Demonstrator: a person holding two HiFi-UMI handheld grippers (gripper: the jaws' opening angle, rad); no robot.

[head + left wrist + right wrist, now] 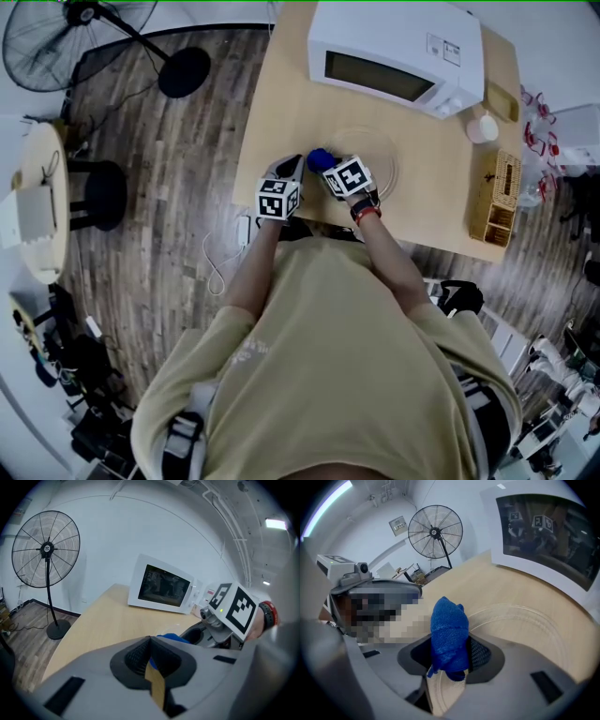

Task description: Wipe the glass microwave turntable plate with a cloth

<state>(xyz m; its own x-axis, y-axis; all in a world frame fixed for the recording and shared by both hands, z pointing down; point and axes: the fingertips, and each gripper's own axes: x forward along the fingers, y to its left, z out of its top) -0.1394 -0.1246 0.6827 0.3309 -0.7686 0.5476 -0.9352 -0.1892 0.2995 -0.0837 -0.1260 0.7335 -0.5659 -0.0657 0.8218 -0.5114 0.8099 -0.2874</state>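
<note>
The clear glass turntable plate (377, 150) lies flat on the wooden table (281, 112) in front of the microwave (394, 56). My right gripper (450, 654) is shut on a bunched blue cloth (449, 630), which it holds over the plate's near left rim (525, 616). In the head view the cloth (320, 159) shows as a blue lump at the plate's left edge. My left gripper (151, 657) is just left of it, low over the table, jaws shut with nothing seen between them. The right gripper (220, 620) and a bit of blue cloth (169, 637) show beyond its jaws.
A wicker box (497, 197) and a white cup (482, 127) stand at the table's right side. A standing fan (46, 550) is on the floor off the table's left, and a black stool (98, 192) stands further left. The person stands at the table's near edge.
</note>
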